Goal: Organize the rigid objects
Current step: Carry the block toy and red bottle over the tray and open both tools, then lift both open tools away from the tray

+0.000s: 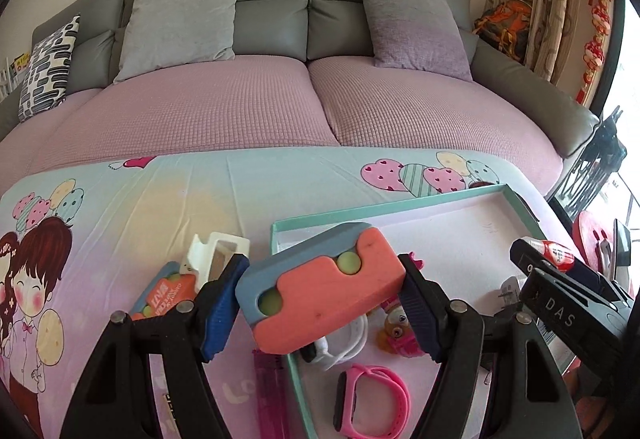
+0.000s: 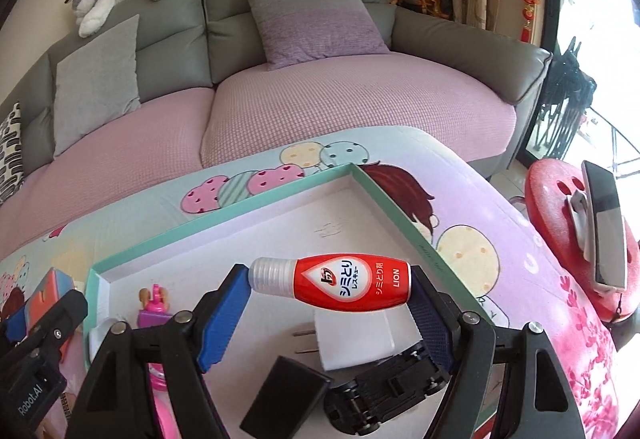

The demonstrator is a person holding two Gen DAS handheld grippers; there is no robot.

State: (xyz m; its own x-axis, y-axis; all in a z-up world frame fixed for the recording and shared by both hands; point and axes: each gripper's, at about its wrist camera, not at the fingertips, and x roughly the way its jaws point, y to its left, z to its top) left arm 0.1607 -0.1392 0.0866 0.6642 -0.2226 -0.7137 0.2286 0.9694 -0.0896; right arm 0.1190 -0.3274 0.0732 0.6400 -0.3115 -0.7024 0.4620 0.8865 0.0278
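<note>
Left gripper point(image 1: 322, 303): blue ribbed pads clamped on the ends of a block point(image 1: 320, 289), held tilted above the tray's near-left corner.
Block: chunky, matte, rounded corners; an orange piece and a grey-blue piece interlock along a stepped seam, with two pale green balls set in the seam.
Right gripper point(image 2: 332, 299): blue ribbed pads gripping a bottle point(image 2: 340, 281) end to end, lying sideways over the tray.
Bottle: glossy red plastic, teardrop-shaped white label, ribbed clear cap pointing left.
Tray point(image 2: 224, 217): shallow rectangular box, teal rim, flat white floor.
In tray: pink rubbery watch band point(image 1: 372, 399), white band point(image 1: 348, 343), small toy figure point(image 1: 396, 329), white plug point(image 2: 356, 339), flat black slab point(image 2: 286, 395), black toy car point(image 2: 384, 391).
Beside tray, left: translucent pink lighter point(image 1: 270, 395), a second orange block point(image 1: 164, 295), white plastic frame point(image 1: 218, 251).
Cloth point(image 1: 160, 191): smooth, printed with balloons and cartoon children.
Sofa point(image 1: 272, 19): grey padded back, pink waffle-textured seat.
</note>
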